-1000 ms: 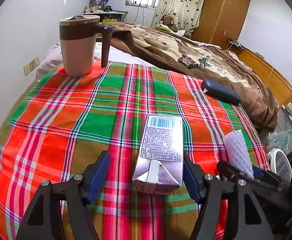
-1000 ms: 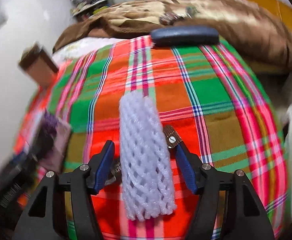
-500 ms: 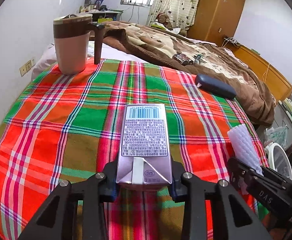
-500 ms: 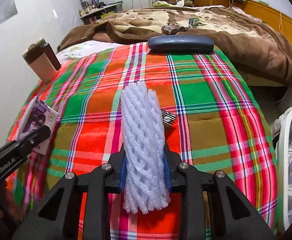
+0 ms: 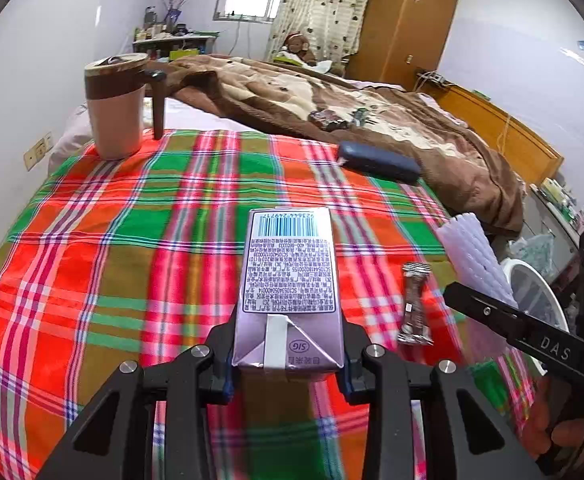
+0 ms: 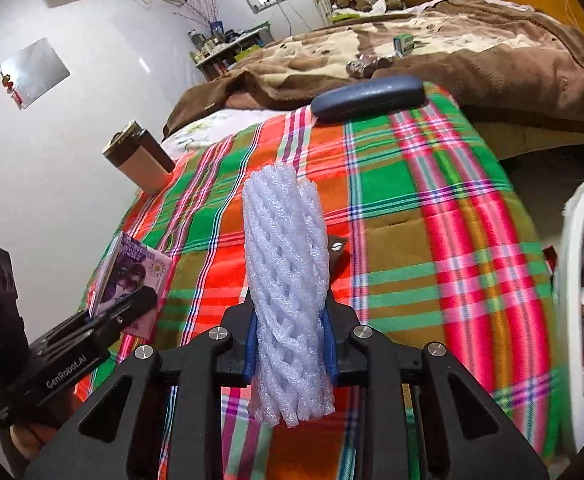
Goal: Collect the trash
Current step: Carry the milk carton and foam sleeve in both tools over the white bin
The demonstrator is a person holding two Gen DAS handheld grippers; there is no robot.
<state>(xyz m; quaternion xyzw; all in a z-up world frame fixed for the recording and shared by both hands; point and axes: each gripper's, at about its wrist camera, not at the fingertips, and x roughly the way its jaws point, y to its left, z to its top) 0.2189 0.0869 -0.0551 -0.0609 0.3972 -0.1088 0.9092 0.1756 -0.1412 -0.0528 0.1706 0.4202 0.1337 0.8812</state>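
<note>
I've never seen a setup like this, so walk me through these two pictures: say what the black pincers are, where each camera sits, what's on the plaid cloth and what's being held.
No robot here: a person holds a two-finger gripper in each hand, and a fisheye camera on each one looks forward along its fingers.

In the left wrist view, the left gripper is shut on a purple drink carton. In the right wrist view, the right gripper is shut on a white foam net sleeve. Each gripper also shows at the edge of the other's picture.

On the plaid cloth lie a small crumpled wrapper, a dark blue case and a brown-and-beige mug at the far corner. A white bin stands beside the table, probably for the trash.
</note>
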